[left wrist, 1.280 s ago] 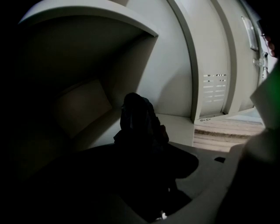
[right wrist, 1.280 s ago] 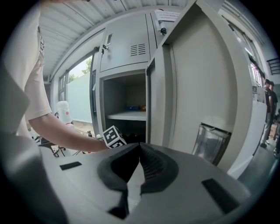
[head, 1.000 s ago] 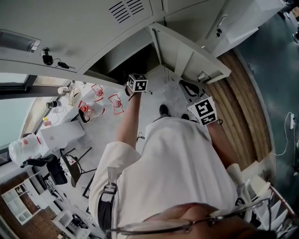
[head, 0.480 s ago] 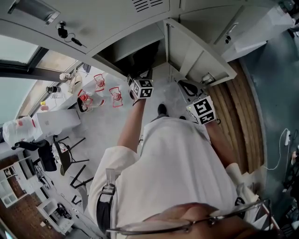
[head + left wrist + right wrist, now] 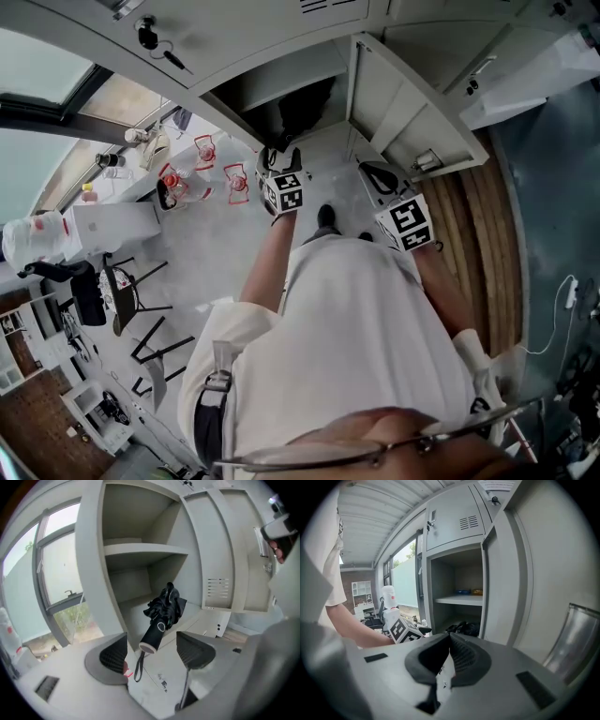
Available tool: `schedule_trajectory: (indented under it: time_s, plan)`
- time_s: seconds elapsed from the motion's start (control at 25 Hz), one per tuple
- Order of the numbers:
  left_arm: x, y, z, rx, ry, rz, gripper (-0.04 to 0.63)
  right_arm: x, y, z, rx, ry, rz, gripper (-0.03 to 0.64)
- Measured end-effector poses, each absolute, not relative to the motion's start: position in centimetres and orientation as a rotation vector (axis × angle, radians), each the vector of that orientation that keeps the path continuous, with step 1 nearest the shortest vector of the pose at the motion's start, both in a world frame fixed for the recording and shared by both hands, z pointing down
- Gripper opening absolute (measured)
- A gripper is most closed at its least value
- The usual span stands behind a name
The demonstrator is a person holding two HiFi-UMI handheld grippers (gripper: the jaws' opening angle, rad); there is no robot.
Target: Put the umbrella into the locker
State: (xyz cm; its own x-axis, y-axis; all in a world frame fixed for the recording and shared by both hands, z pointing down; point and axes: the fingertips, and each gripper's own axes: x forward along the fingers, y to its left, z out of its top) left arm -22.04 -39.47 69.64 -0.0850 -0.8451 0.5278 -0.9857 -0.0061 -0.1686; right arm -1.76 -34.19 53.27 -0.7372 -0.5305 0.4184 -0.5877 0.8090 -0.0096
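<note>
We hold the left gripper (image 5: 154,654) out in front of the open locker (image 5: 91,573), its two fingers spread wide apart with nothing pinched between them. The umbrella (image 5: 162,613), black and folded, lies in the locker's lower compartment, under the shelf (image 5: 140,549). Its bunched canopy points toward the back. Its round handle end sticks out over the front edge toward us, tilted down. A dark wrist strap (image 5: 138,666) hangs from that handle end, just beside the inner face of the left-hand finger in the left gripper view; we cannot tell whether they touch. The umbrella itself sits beyond the fingertips, apart from both.

The locker door (image 5: 220,550) stands swung open on the right of the compartment. Left of the locker there is a window (image 5: 58,573).

We keep the right gripper (image 5: 449,654) lower and further back, on the door's side, with its fingers pressed together on nothing. From its view the left gripper's marker cube (image 5: 404,631) shows in front of the locker, and the umbrella appears as a dark heap on the lower compartment's floor. Small blue and orange items (image 5: 469,592) rest on the shelf above it.

In the head view, a white table (image 5: 122,225) with bottles stands off to our left.
</note>
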Motion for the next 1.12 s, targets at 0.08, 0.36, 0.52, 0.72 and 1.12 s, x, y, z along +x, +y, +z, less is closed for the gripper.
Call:
schedule_trajectory:
  time_s: [0.08,0.36,0.52,0.72,1.12]
  plan:
    - [-22.5,-38.6,70.9,1.844,-1.973,0.669,0.327,-1.8,-34.2,53.4,0.839,-2.593,0.201,0.008]
    - [-21.4,-38.0,72.7,1.786,-1.898,0.606,0.181,-1.4,-34.4,53.9,0.853,-2.571,0.211,0.008]
    - [-21.5,-38.5,72.8,1.765,-1.895,0.558,0.130,-1.2,-34.3,54.3,0.861,-2.558,0.221,0.008]
    - [-20.7,-39.6,72.7,1.767,-1.864,0.544,0.127,-1.3,-34.6,54.5,0.876,-2.552,0.232,0.008]
    - [-20.2,-44.4,71.5,1.795,-1.854,0.554,0.127,0.0,-35.7,54.3,0.941,-2.524,0.235,0.008]
